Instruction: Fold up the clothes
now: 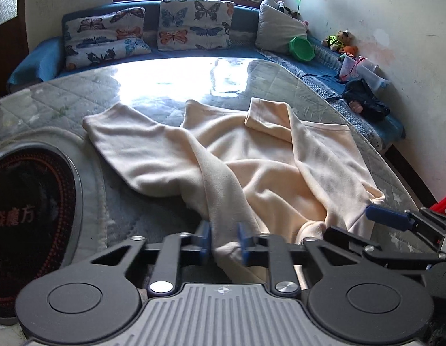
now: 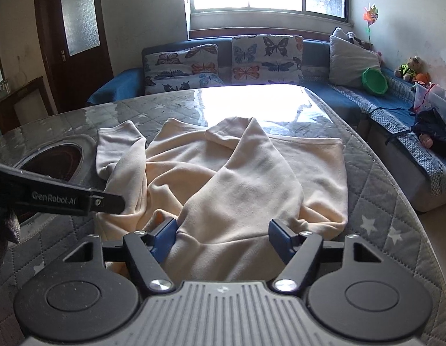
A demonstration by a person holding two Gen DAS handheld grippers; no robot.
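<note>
- A cream fleece top (image 1: 251, 167) lies spread on the quilted table cover (image 1: 64, 106), collar end toward me and hem toward the sofa (image 1: 44, 60); both sleeves are thrown in over the body, and the near part is rumpled.
- The left gripper (image 1: 224, 240) has its blue pads narrowed onto a ridge of cloth at the near edge; the fabric runs right between them, so I judge it held.
- The right gripper (image 2: 223, 238) stands wide, its pads on either side of a broad hump of the same top, pinching nothing.
- From the left camera the right tool's blue fingertip (image 1: 384, 216) rests just at the garment's right near corner.
- Sleeves folded in fit a fold partway done, though how they got there I cannot tell.
- To do this well, I would have the right tongs close on one layer at the corner, not the whole hump, level with the left grip.
- Keep both grips at even height and the edge taut between them, so the wrinkles in the middle pull flat.
- Mind the inset hotplate (image 1: 26, 201) at the left: keep the cloth off it.
</note>
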